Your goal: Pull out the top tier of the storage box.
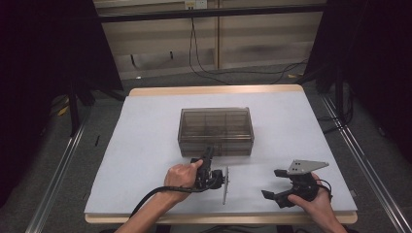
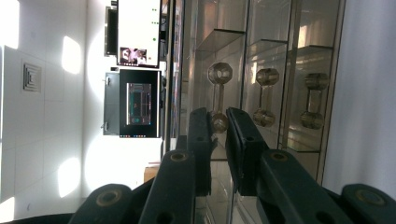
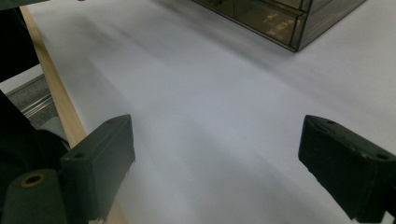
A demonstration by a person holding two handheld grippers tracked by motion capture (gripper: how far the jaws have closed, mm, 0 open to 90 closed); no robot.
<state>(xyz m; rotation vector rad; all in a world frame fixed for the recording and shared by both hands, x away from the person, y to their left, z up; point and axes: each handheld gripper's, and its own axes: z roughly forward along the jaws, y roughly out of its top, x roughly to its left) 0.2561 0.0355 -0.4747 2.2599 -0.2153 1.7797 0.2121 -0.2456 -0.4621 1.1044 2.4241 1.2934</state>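
Observation:
A smoky see-through drawer box [image 1: 216,127] stands in the middle of the white table [image 1: 145,145]. My left gripper [image 1: 209,151] is turned on its side and reaches the box's front face. In the left gripper view my left gripper [image 2: 218,119] has its jaws pressed on the round end of a dumbbell-shaped drawer handle [image 2: 219,77]; two more handles [image 2: 265,95] sit beside it. My right gripper [image 1: 271,183] hovers open over the table's front right, held in a hand. In the right gripper view my right gripper [image 3: 215,135] has bare tabletop between its jaws, with the box's corner [image 3: 275,18] farther off.
The table's wooden front edge [image 3: 51,79] runs close to the right gripper. Black cables [image 1: 233,73] lie on the floor behind the table. Dark curtains and metal floor rails [image 1: 58,165] flank both sides. A monitor [image 2: 139,98] shows in the left gripper view.

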